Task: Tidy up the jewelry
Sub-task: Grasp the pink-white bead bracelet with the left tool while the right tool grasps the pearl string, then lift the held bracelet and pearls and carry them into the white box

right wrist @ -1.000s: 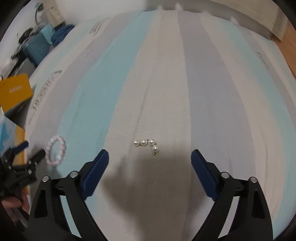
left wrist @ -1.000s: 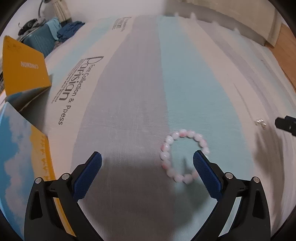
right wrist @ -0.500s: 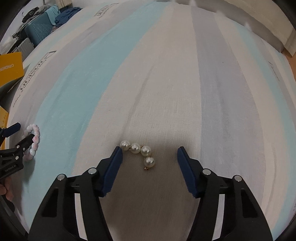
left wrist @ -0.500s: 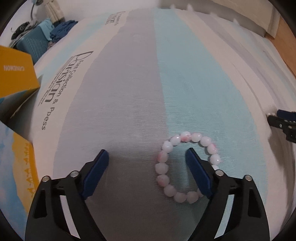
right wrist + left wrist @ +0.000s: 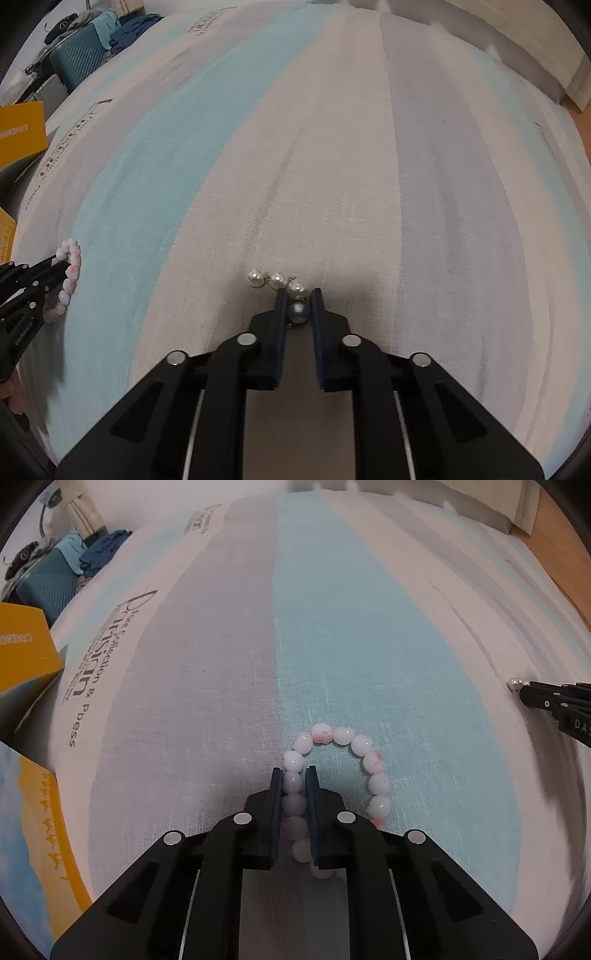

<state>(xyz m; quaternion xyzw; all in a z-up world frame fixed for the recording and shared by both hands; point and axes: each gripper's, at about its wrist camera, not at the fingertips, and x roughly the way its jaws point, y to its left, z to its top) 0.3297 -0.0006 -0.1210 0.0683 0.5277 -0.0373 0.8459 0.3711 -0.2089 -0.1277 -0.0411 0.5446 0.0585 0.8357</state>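
Bracelet [image 5: 340, 760] lies left of pearl piece [image 5: 280, 282] on bedsheet [image 5: 221, 701].

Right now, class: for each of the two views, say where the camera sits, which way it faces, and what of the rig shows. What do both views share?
Left wrist: sits on the left gripper, faces steeply down at the striped cloth; its jaws close around the pink bead bracelet.
Right wrist: sits on the right gripper, faces down; its jaws close around the pearl piece.
Shared: each shows the other gripper, bracelet, cloth and yellow box.
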